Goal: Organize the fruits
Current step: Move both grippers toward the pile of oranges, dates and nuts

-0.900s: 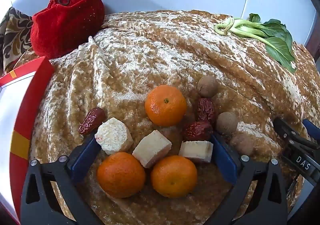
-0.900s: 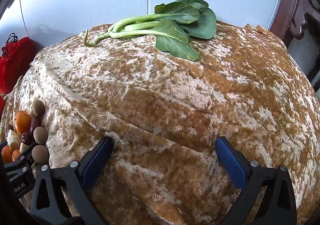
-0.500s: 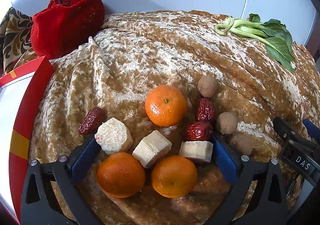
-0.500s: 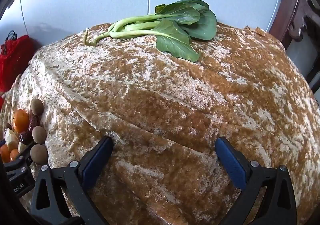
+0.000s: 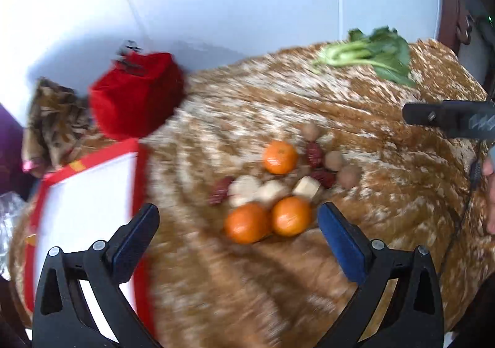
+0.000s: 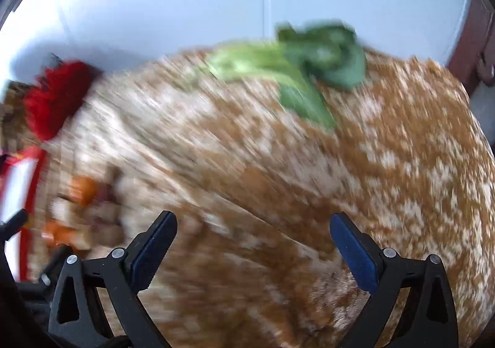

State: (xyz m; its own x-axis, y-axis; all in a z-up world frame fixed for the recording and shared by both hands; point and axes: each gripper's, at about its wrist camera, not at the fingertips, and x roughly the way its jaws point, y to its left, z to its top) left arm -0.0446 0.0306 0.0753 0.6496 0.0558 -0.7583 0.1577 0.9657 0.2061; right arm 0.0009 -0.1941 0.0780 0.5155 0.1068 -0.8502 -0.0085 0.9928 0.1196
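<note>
A mottled brown-and-cream velvet cloth [image 5: 386, 180] covers the whole counter, creased in long folds, and both views are smeared with motion blur. At the left edge lies a flat red-rimmed box [image 5: 83, 193] with a white inside; nothing shows in the part of it that can be seen. Behind it stands a red velvet drawstring pouch [image 5: 136, 100], its mouth pulled in at the top, so its contents cannot be told. Left of the pouch sits a patterned brown fabric bundle [image 5: 52, 125]. A head of bok choy [image 5: 371, 54] lies at the far right of the cloth, well apart from everything else.

The fruits sit loose on the cloth, near the middle and outside the box: three mandarins, one at the back [image 5: 280, 157] and two touching side by side in front [image 5: 246, 223] [image 5: 291, 215]. Between them are pale cake-like cubes [image 5: 272, 191], dark red dates [image 5: 314, 154] and small brown round fruits [image 5: 334, 160], all crowded together.

The left tongs [image 5: 236, 242] are spread wide above the cloth just short of the two front mandarins, pinching nothing. The right tongs [image 6: 252, 244] are also spread wide over bare cloth, empty, with the fruit cluster blurred far off to their left. Part of the right tool shows at the left view's right edge, with lettering too blurred to read.
</note>
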